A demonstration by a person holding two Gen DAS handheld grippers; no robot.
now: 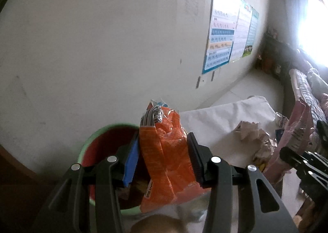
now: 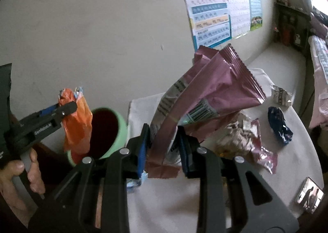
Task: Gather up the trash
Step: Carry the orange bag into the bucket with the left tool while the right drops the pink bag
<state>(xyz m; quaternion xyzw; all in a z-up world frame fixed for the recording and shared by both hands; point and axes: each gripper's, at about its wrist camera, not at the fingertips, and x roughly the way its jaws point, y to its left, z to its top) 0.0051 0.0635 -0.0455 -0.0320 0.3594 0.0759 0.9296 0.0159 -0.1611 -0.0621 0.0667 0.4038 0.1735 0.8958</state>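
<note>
Left hand-held gripper [image 1: 163, 156] clamps an orange wrapper [image 1: 166, 163], pads pressed on both its sides. In the right wrist view that left hand-held gripper [image 2: 69, 108] shows side-on at left, orange wrapper [image 2: 76, 122] hanging down from it right at the mouth of the bin [image 2: 121, 130], a bare hand [image 2: 18, 173] on its handle. Right hand-held gripper [image 2: 163, 147] is closed on a maroon bag [image 2: 209, 93], which stands up tilted to the right above the pads; barcode visible on it.

Wall [image 1: 92, 38] pale, fills most of both views. Posters [image 1: 223, 34] on it at right, blue and pastel rows. Worktop [image 2: 174, 202] covered in white cloth. Bin [image 1: 86, 147] is green outside, red inside, sits at the left edge of the worktop; some trash visible inside, kind unclear. Bright window [image 1: 313, 28] at far right, washed out.

Loose trash on the worktop, right of the maroon bag: crumpled paper [image 2: 237, 134] with a pink-maroon wrapper [image 2: 264, 157] just beside it, dark blue wrapper [image 2: 279, 125] further right, apart from the paper, silver foil scrap [image 2: 280, 94] beyond it near the far edge. Small photo card [image 2: 309, 194] near the right edge, apart from the rest. Pale blue scrap [image 2: 134, 182] under the right hand-held gripper's left finger, blurred.
</note>
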